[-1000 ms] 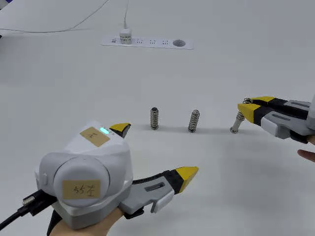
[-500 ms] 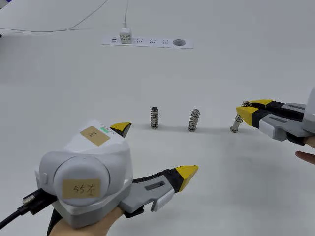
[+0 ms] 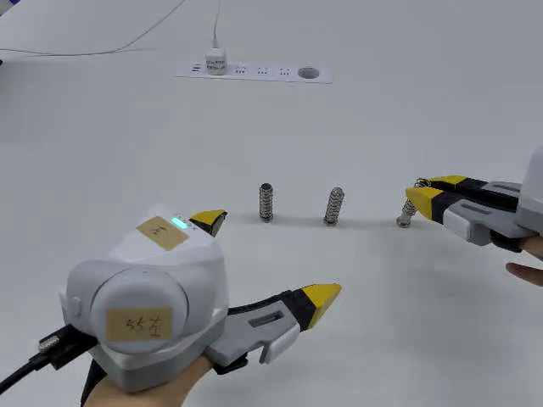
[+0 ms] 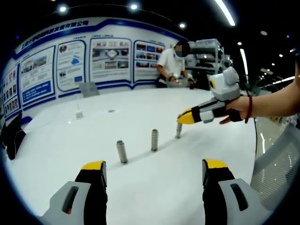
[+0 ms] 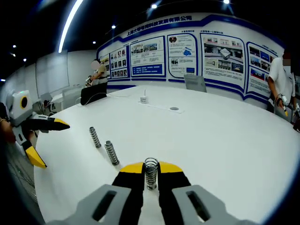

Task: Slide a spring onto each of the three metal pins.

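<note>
**Right side.** Your right gripper (image 3: 416, 192) is clenched on the top of the far-right spring (image 3: 408, 212) — in the right gripper view its yellow-tipped jaws press the coil from both sides. This spring leans, with its foot on the white table (image 3: 382, 127).

**Row.** The middle spring (image 3: 334, 206) and the left spring (image 3: 266, 203) stand upright in line with it, apart from each other.

**Left side.** Your left gripper (image 3: 267, 259) hangs nearer you — jaws spread wide, grasping nothing. A power strip (image 3: 254, 73) lies beyond the row.
</note>
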Tool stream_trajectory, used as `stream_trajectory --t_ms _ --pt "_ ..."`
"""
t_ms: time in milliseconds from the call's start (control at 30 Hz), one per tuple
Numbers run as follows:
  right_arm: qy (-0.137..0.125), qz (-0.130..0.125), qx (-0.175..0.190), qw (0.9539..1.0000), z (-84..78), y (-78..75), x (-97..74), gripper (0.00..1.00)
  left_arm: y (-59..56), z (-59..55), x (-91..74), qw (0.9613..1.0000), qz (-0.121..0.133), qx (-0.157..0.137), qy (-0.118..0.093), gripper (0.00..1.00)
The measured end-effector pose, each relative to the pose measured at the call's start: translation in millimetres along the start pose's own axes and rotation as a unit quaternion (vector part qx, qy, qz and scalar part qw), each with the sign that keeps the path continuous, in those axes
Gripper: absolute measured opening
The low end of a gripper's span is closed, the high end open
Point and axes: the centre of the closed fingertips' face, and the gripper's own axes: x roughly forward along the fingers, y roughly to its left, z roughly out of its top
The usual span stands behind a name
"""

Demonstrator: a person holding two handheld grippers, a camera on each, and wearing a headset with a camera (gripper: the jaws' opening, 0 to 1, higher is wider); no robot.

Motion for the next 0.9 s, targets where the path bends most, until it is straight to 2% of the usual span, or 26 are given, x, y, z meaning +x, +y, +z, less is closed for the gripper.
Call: stream_trajectory --t_ms 900 --pt "0.013 -0.002 0.01 0.9999 -10.9 0.2 5.2 0.12 0.4 -0.7 0.3 1.0 0.0 0.001 0.001 0.84"
